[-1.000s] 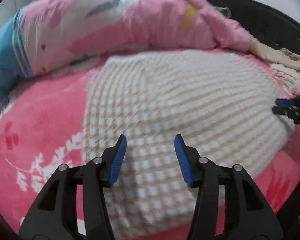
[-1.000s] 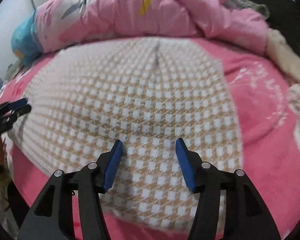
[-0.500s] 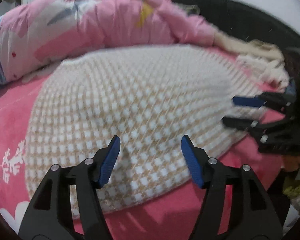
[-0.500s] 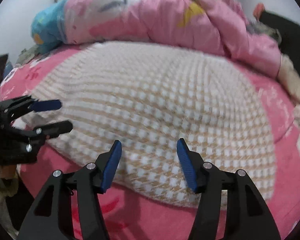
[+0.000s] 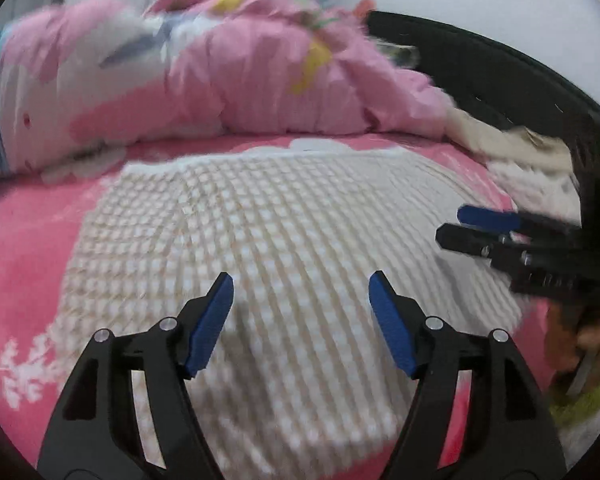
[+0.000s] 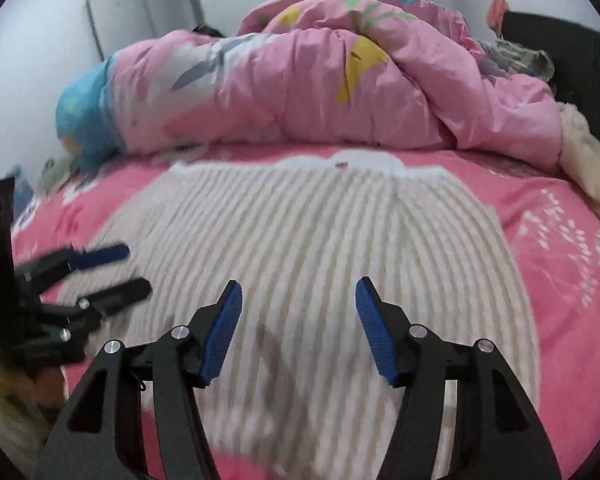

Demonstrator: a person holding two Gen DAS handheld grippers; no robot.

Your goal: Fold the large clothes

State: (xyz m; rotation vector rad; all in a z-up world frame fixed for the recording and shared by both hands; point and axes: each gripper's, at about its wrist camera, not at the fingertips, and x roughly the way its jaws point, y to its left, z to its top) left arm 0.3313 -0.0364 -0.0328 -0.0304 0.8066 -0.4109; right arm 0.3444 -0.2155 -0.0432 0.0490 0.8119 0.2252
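A cream-and-tan checked knit garment lies spread flat on the pink sheet of a bed. My left gripper hovers over its near part, jaws opening, nothing between the blue pads. My right gripper hangs open over the same garment, also holding nothing. Each gripper shows in the other's view: the right gripper at the garment's right edge, the left gripper at its left edge. Both views are blurred by motion.
A bunched pink quilt lies across the back of the bed, with a blue pillow at its left end. A black bed frame curves along the right. Cream fluffy cloth sits at the right edge.
Both views drew back, so a strip of pink sheet now shows between the garment and the quilt. The left jaws spread wider. Each gripper came further into the other's view.
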